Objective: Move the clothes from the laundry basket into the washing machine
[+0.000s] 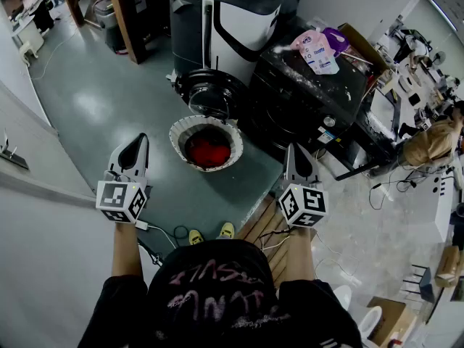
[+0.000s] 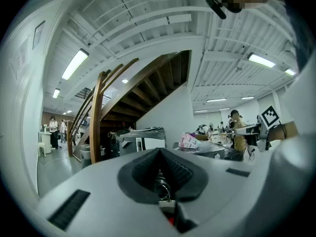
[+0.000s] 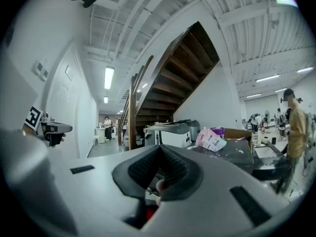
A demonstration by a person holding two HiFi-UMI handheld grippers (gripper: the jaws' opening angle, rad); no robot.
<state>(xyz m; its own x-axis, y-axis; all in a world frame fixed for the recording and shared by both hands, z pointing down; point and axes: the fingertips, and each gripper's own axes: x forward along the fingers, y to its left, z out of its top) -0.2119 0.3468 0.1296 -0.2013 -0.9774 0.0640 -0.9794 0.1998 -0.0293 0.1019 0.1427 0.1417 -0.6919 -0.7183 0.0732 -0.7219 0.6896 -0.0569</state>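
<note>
A white laundry basket [image 1: 181, 130] stands on the grey floor in front of me, with red clothes [image 1: 207, 151] inside. Just behind it, the dark washing machine [image 1: 312, 96] has its round door [image 1: 210, 93] swung open toward the basket. My left gripper [image 1: 137, 143] is held level to the left of the basket, shut and empty. My right gripper [image 1: 293, 152] hovers to the basket's right, in front of the machine, also shut with nothing in it. In the left gripper view the jaws [image 2: 159, 169] meet, and in the right gripper view the jaws [image 3: 160, 164] meet too.
Pink and purple detergent pouches [image 1: 319, 49] lie on the machine's top. A grey and white appliance [image 1: 232, 20] stands behind. A wooden staircase [image 1: 127, 13] rises at the back left. Cables [image 1: 170, 234] and a wooden pallet [image 1: 264, 230] lie near my feet. A person [image 1: 428, 143] stands at the right.
</note>
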